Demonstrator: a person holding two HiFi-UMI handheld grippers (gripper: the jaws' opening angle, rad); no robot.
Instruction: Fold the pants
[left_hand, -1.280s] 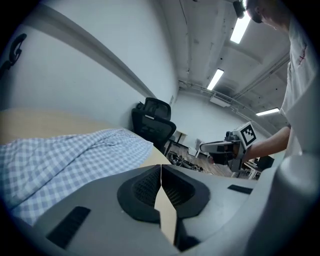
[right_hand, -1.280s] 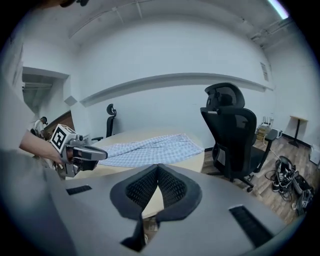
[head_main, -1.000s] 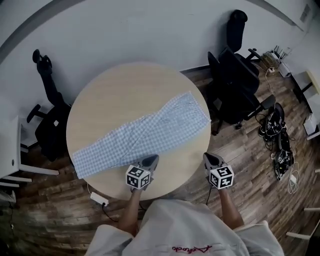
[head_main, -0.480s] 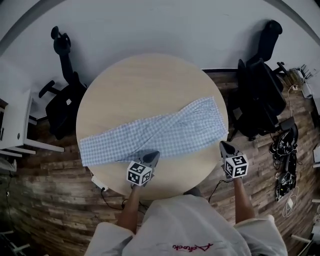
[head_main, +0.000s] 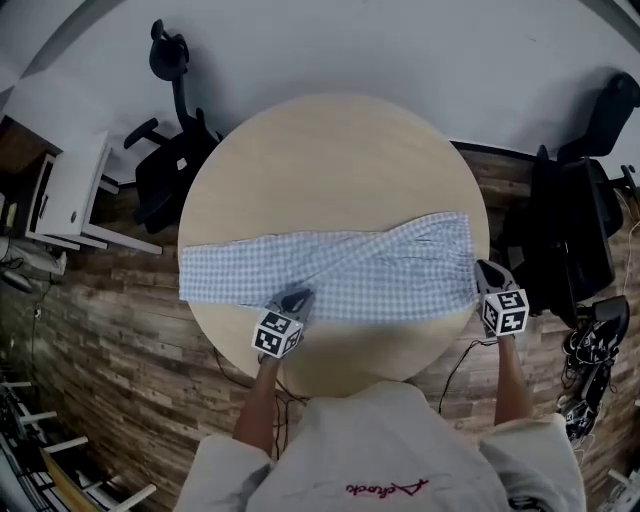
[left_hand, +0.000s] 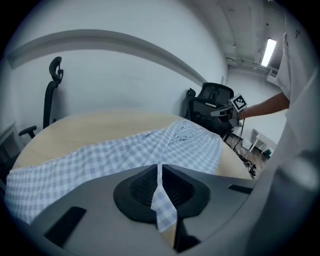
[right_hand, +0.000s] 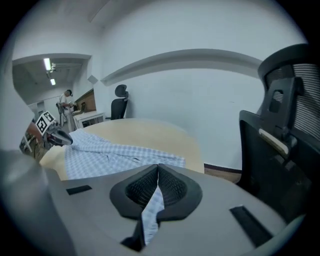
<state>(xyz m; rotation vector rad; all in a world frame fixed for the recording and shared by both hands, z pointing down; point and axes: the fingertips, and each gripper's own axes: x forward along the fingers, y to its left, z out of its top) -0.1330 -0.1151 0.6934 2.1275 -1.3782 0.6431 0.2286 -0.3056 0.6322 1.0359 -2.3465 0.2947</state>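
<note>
As they lie flat, the pants (head_main: 340, 272) run crosswise, waist at right.

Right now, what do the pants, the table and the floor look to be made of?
Pants: thin woven cloth, probably cotton, matte. The signs are a pale blue-and-white check, soft creases and a limp, flat lie.
Table: light wood or wood-look laminate, with a smooth top and an even pale tone. I can't tell which.
Floor: dark wood planks or plank-look laminate, laid in staggered boards with mixed tones.
</note>
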